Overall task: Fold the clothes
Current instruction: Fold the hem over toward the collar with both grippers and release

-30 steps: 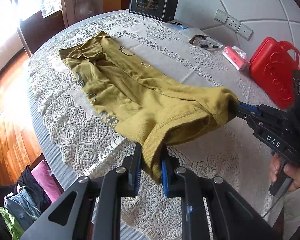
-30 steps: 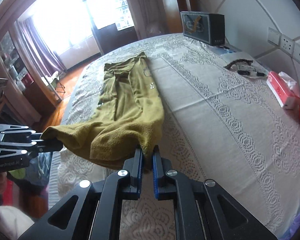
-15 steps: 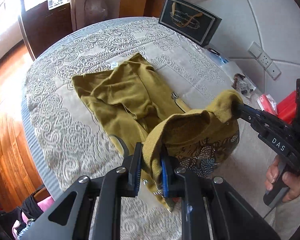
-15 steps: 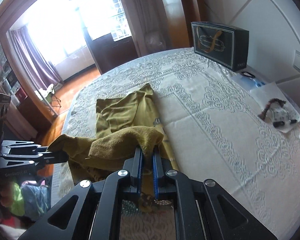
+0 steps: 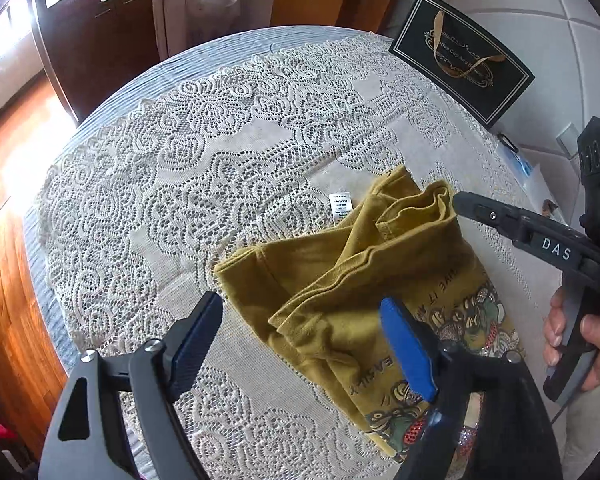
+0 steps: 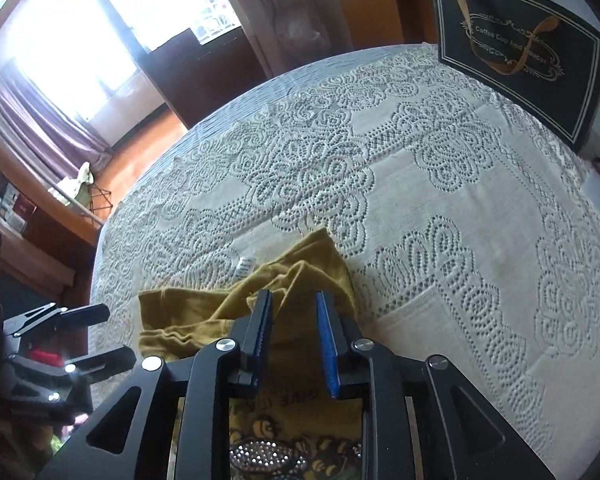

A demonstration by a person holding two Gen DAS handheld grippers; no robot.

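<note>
An olive-yellow shirt lies folded over on itself on the lace tablecloth, its printed graphic facing up near me. A white care label sticks out at its far edge. My left gripper is open, its fingers spread over the near left part of the shirt. My right gripper is open just above the shirt's far corner; it also shows in the left wrist view, right at the fabric edge. The shirt rests on the table, held by neither.
A black gift bag stands at the table's far right by the wall; it also shows in the right wrist view. The round table's edge curves at left above a wooden floor. A dark cabinet and window lie beyond.
Both grippers carried the shirt's near end forward over the rest, folding it in half, then opened and let the fabric go onto the table.
</note>
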